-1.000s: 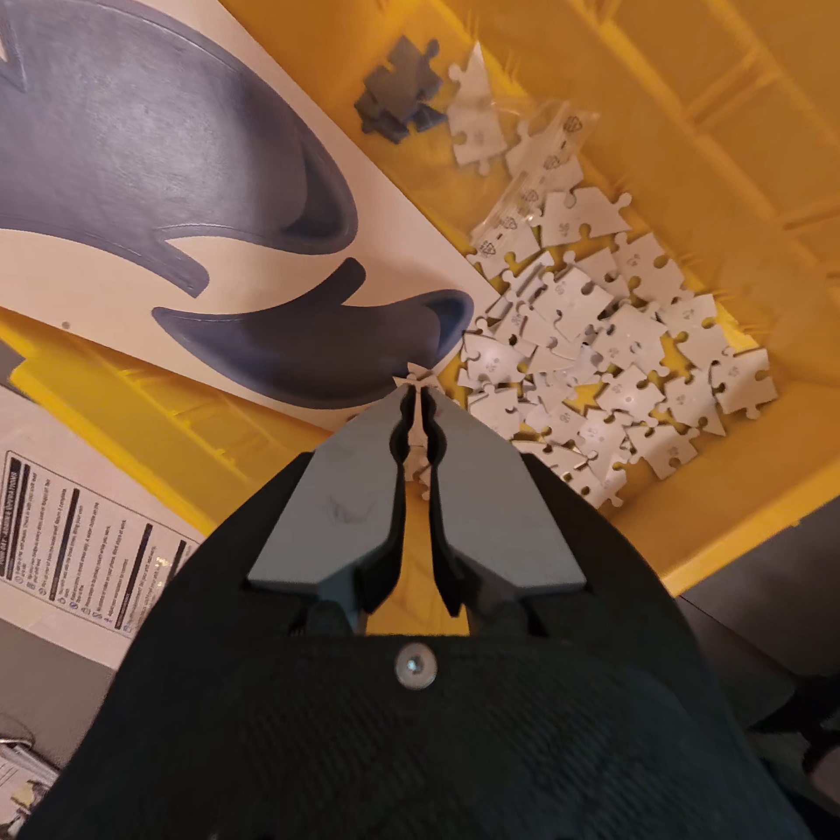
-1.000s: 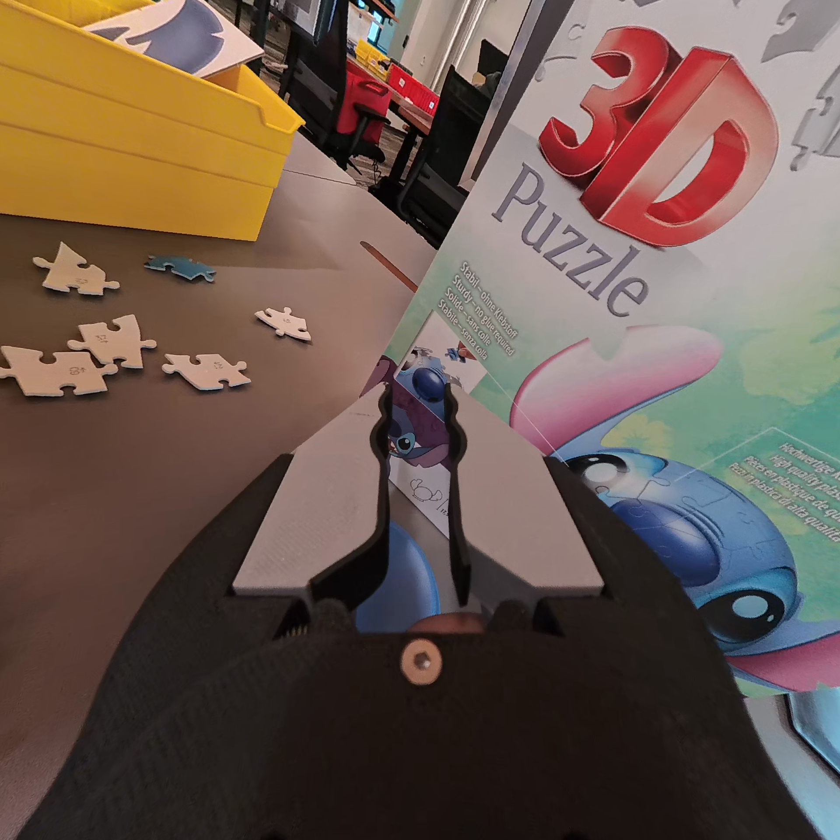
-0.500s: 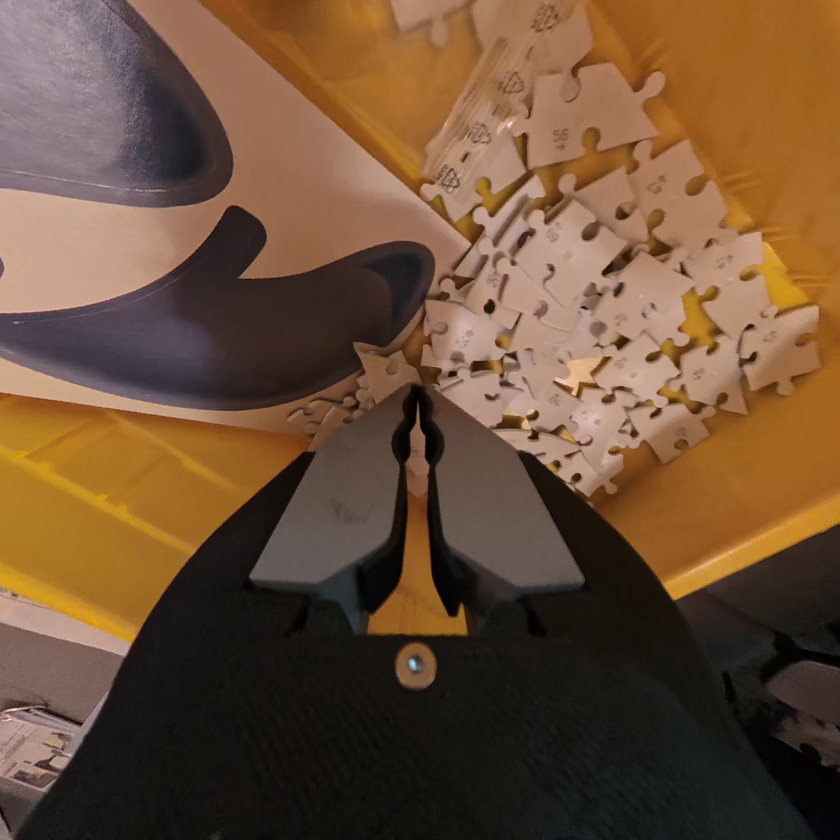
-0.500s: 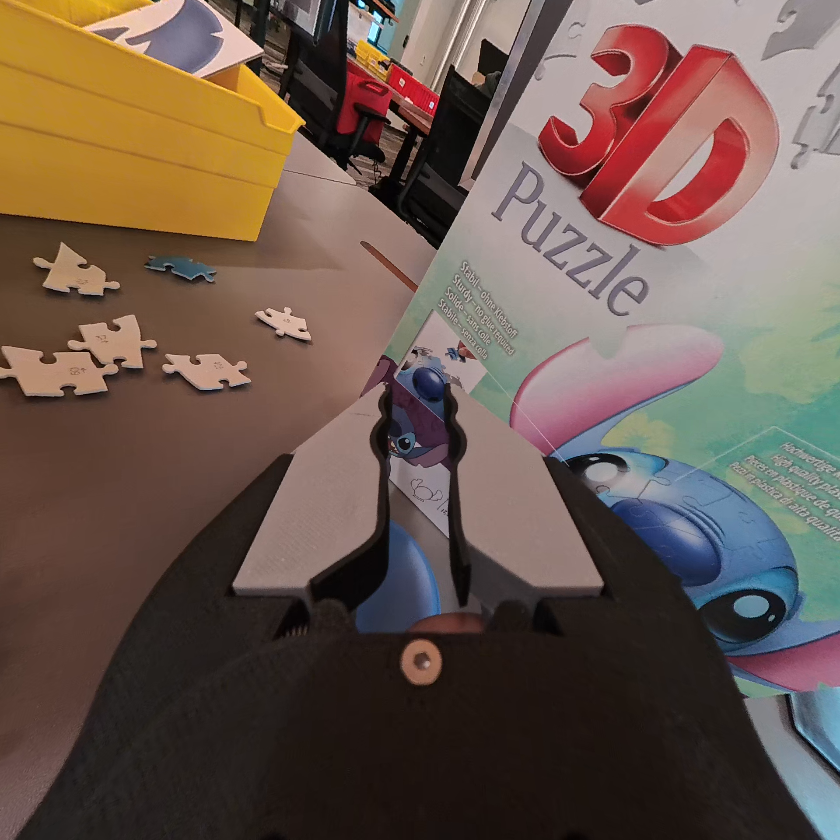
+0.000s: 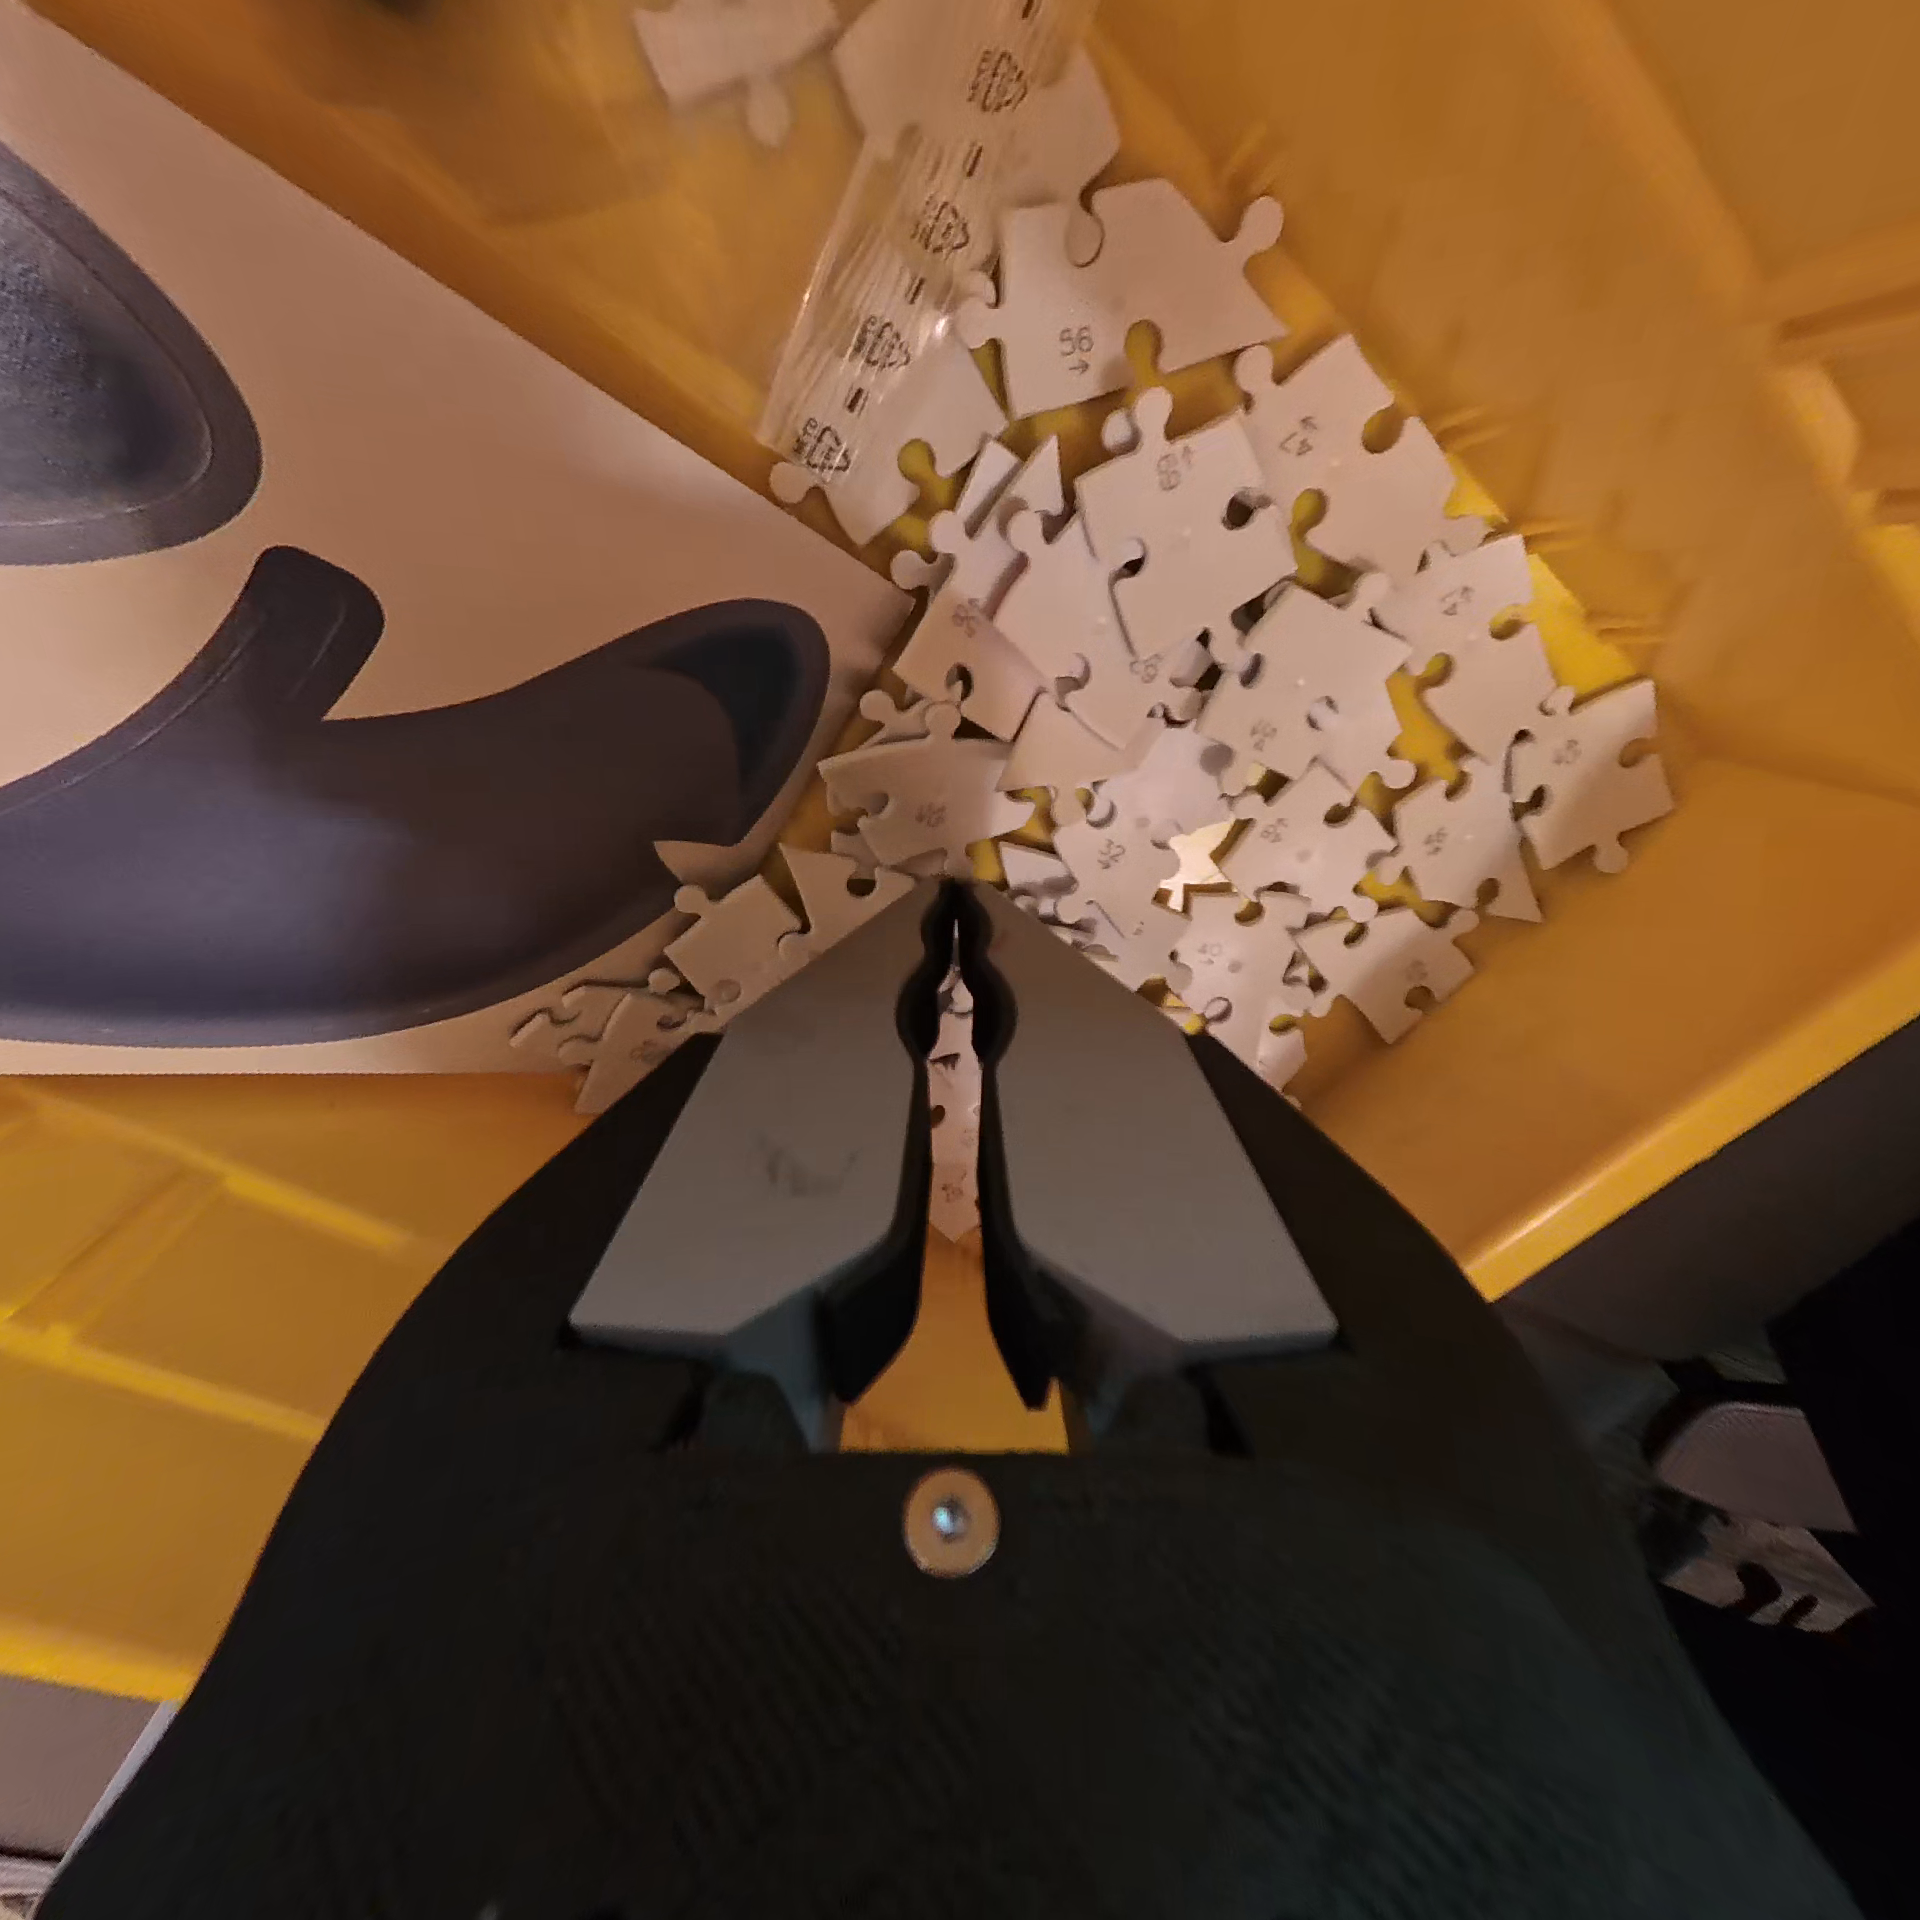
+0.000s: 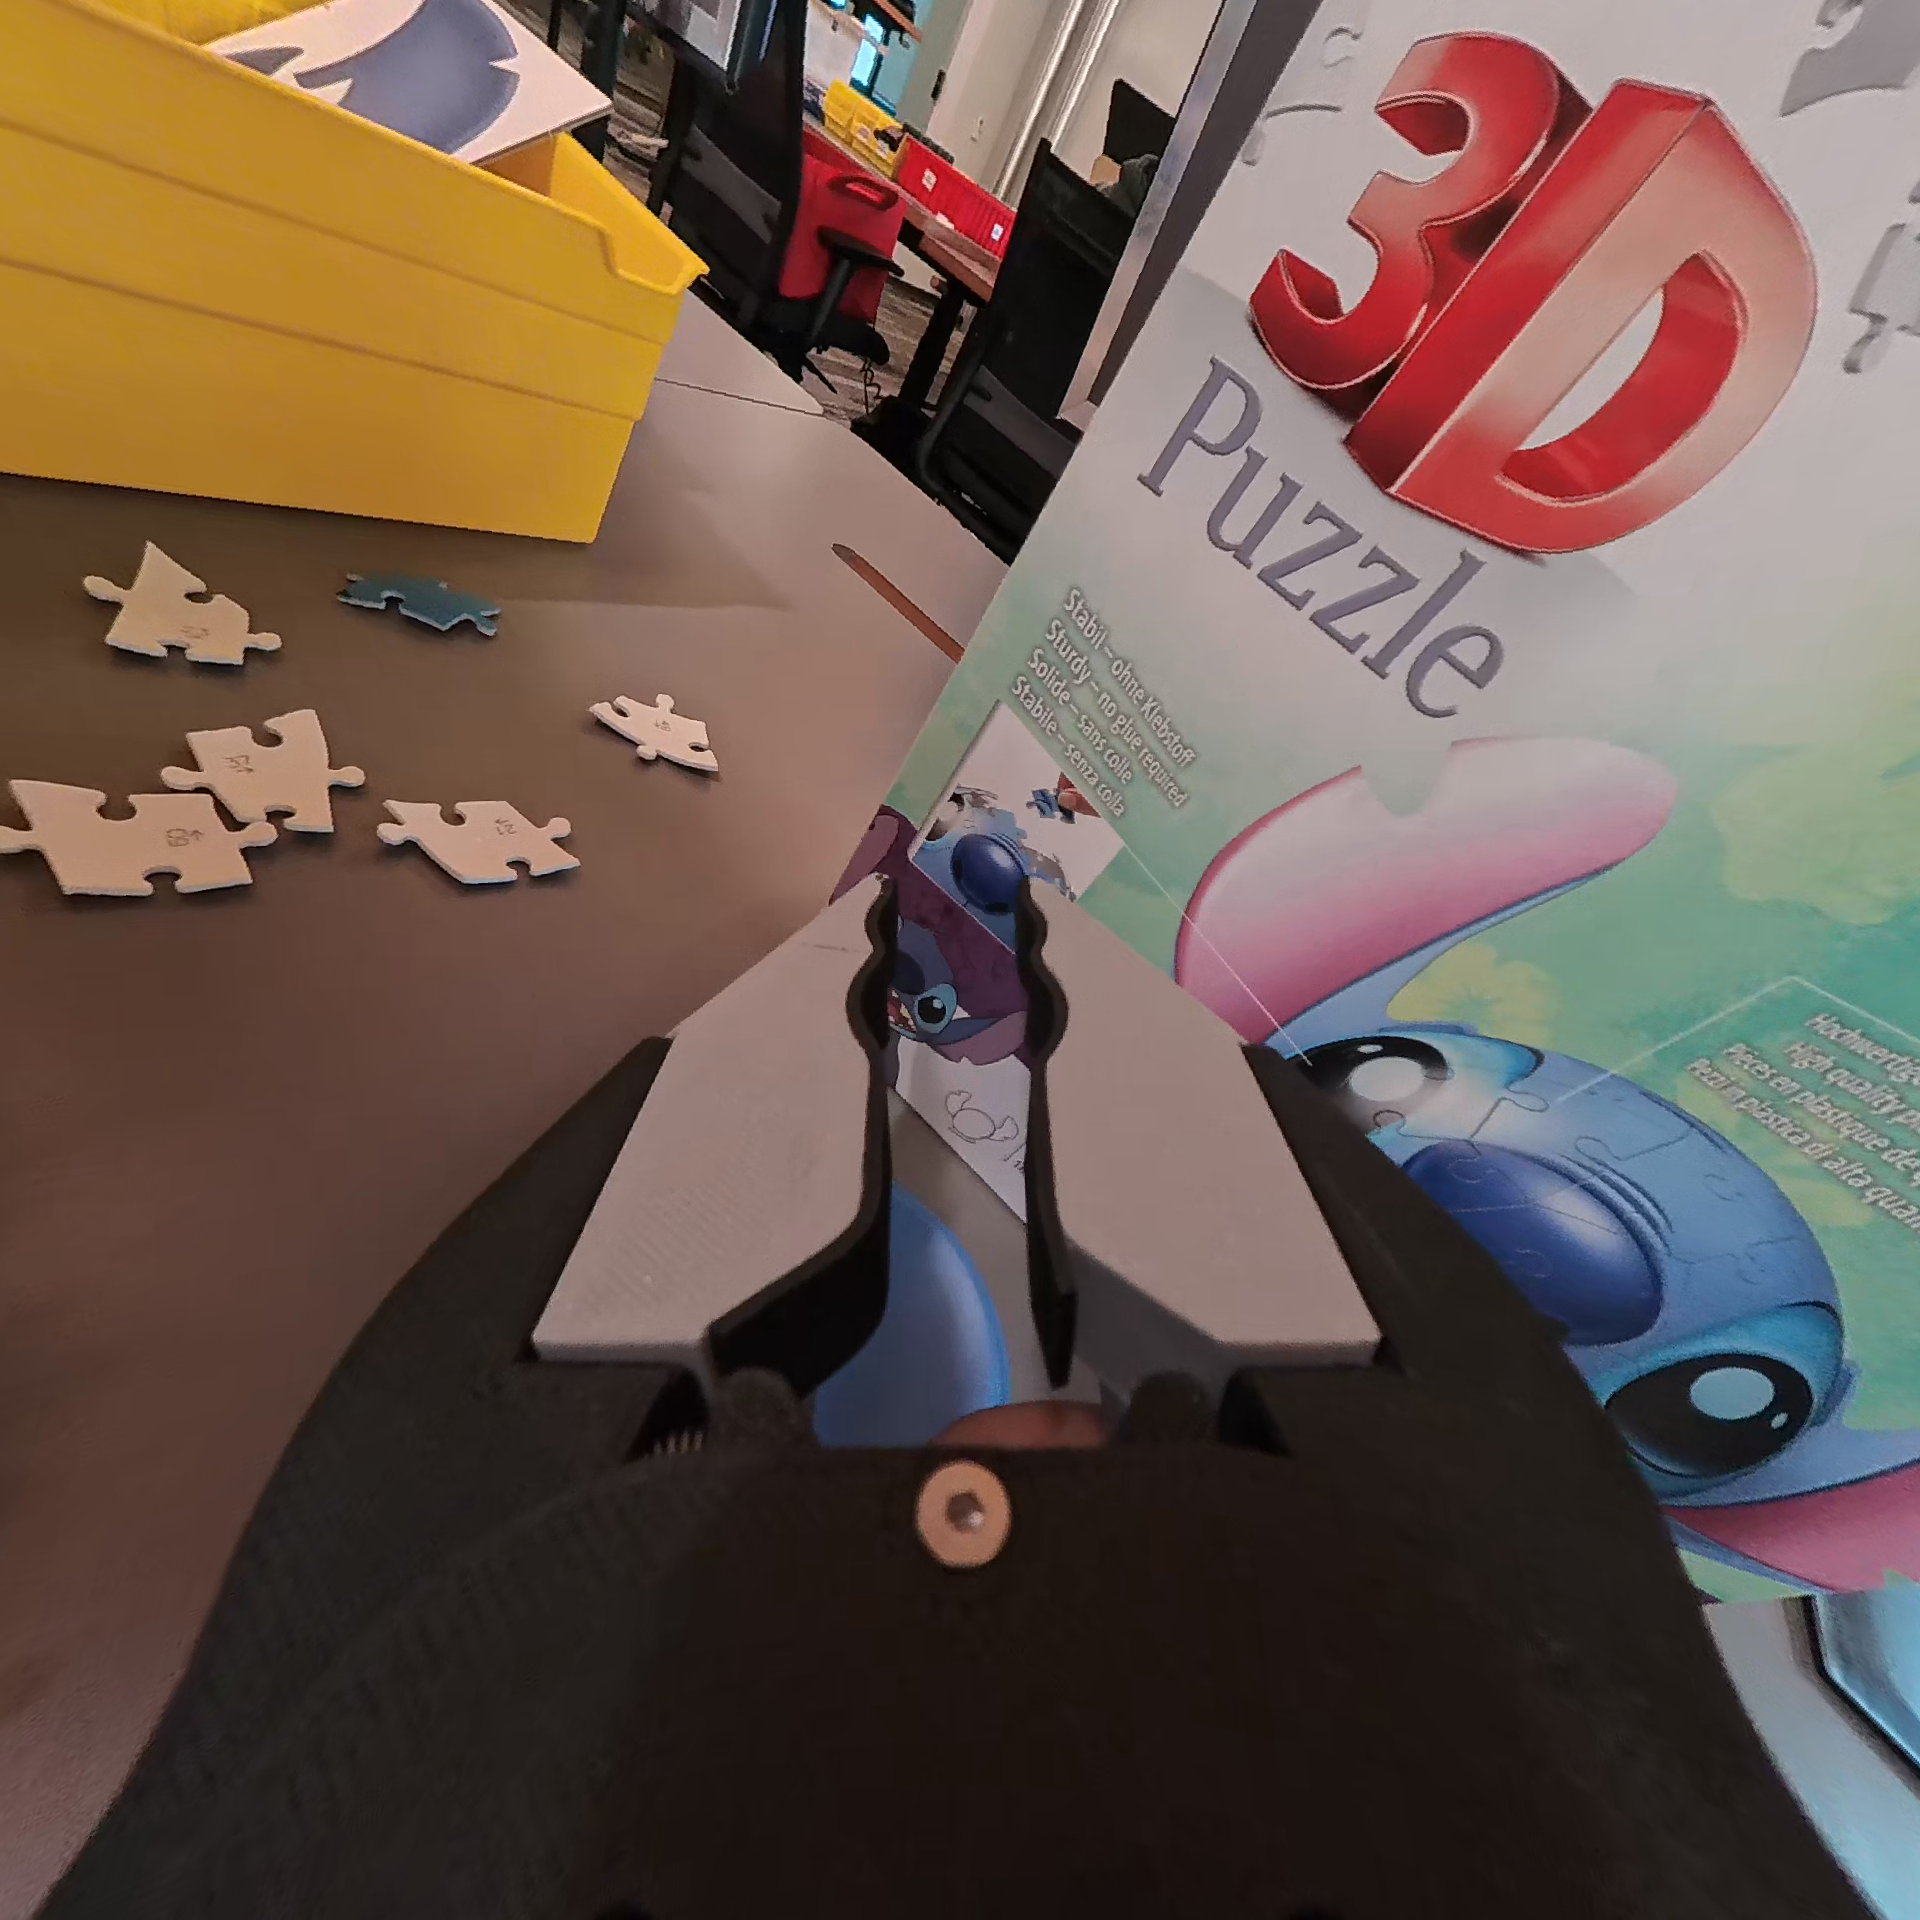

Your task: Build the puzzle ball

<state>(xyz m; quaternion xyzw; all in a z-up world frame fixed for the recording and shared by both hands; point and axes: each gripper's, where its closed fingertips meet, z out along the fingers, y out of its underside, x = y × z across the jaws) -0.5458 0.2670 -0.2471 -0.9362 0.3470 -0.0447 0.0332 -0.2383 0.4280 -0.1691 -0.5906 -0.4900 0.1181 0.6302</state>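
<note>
My left gripper [image 5: 954, 896] is shut, its tips down at the near edge of a heap of white puzzle pieces [image 5: 1195, 540] in a yellow bin [image 5: 1558, 260]. White pieces show through the slit between the fingers; I cannot tell whether one is pinched. My right gripper [image 6: 954, 904] is open and empty, low over the dark table [image 6: 312, 1091], pointing at the puzzle box [image 6: 1455, 727], which stands close in front of it. Several loose white pieces [image 6: 478, 836] and one blue piece [image 6: 421, 603] lie on the table to its left.
A white card with dark blue shapes [image 5: 468, 416] leans in the bin left of the heap, some pieces tucked under its corner. A clear plastic bag [image 5: 904, 270] lies on the far pieces. In the right wrist view the yellow bin [image 6: 312, 343] stands at the back left. Some 35 cm of space lies between my two pairs of fingers.
My left gripper has moved down and forward into the bin, so the heap and card look much nearer. The right gripper has not moved.
</note>
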